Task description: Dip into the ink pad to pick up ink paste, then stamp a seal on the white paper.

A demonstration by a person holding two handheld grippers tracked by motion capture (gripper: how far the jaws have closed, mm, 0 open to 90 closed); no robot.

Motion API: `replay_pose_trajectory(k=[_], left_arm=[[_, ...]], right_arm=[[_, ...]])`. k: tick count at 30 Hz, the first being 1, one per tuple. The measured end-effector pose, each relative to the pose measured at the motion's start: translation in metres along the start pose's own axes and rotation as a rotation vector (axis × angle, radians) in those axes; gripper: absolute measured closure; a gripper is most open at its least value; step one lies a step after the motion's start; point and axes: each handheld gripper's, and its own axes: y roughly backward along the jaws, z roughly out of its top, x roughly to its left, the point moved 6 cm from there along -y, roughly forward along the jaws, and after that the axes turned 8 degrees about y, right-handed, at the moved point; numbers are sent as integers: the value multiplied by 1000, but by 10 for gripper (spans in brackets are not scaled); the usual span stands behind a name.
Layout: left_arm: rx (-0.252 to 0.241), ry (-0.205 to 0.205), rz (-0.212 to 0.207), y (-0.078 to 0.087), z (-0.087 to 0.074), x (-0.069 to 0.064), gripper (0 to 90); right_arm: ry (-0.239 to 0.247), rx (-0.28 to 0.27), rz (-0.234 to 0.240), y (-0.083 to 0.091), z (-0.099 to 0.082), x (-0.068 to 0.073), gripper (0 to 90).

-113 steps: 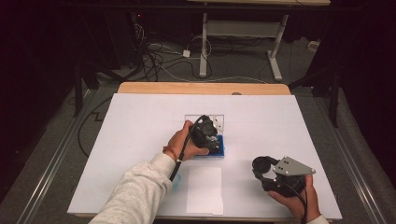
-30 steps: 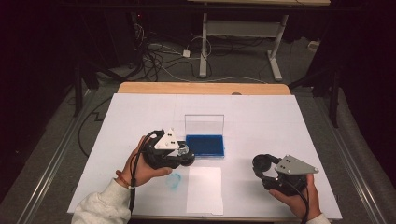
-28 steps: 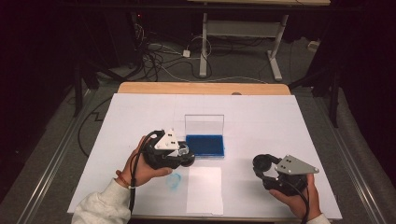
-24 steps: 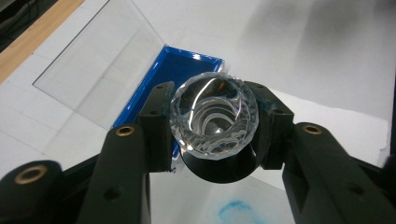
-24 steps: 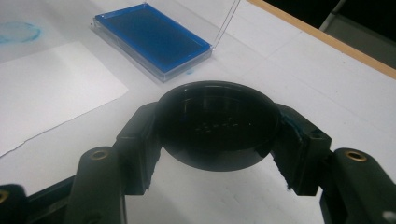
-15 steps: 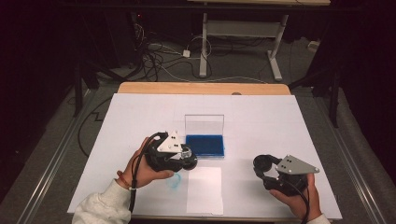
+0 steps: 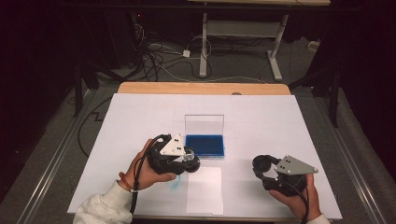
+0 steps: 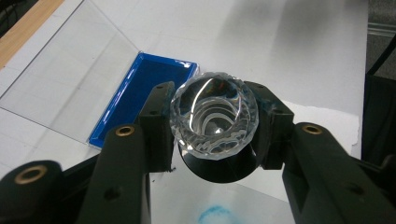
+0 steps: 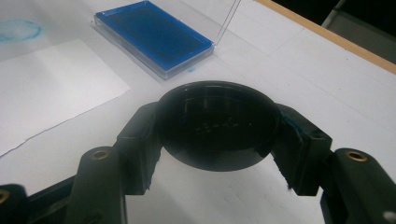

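Your left gripper (image 7: 187,161) has come back from over the blue ink pad (image 7: 204,145) and now sits just beside its near-left corner, jaws clenched on a faceted clear stamp (image 8: 214,115) above the white sheet (image 7: 204,189). Your right gripper (image 7: 261,167), well to the pad's right, grips a black round cap (image 9: 215,127).

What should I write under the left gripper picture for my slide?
The left gripper holds a clear faceted stamp above white paper, beside an open blue ink pad.
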Motion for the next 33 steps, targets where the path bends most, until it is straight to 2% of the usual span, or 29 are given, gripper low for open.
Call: replay_pose_trajectory(k=[8,27,33], left_arm=[[14,-5,-17,-4,0,-4,549],[10,-20,-37,-6,4,-12,549],[18,-41,-44,-6,6,-17,549]], right_arm=[[3,2,1,-1,-1,-1,389],[7,12,5,-1,-2,1,389],[11,1,7,1,1,2,389]])
